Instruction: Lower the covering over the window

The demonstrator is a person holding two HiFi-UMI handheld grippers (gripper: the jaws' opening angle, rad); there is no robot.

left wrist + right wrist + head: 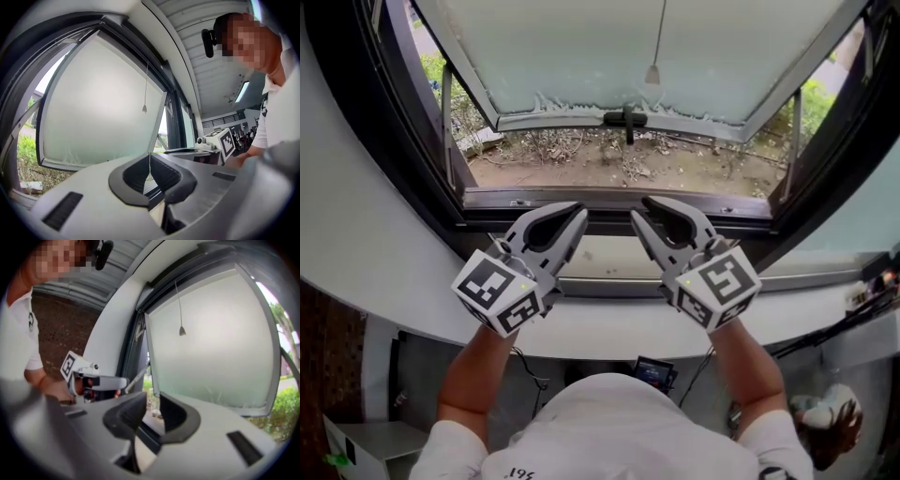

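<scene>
A thin pull cord ends in a small bell-shaped knob point(652, 75) that hangs in front of the frosted window pane point(581, 56); the knob point(144, 108) also shows in the left gripper view, and the knob point(182, 331) in the right gripper view. The covering itself is out of view above. My left gripper point(578, 214) points at the window over the sill point(609, 272); its jaws point(150, 157) are shut on nothing. My right gripper point(647, 206) is beside it, jaws point(152, 399) a little apart with nothing between them. Both are well below the knob.
The pane is swung outward, with a dark handle point(625, 119) on its lower frame. Bare ground with dry plants point(619, 155) lies outside. A dark window frame point(412, 178) borders the opening. Cables point(862, 300) hang at the right below the sill.
</scene>
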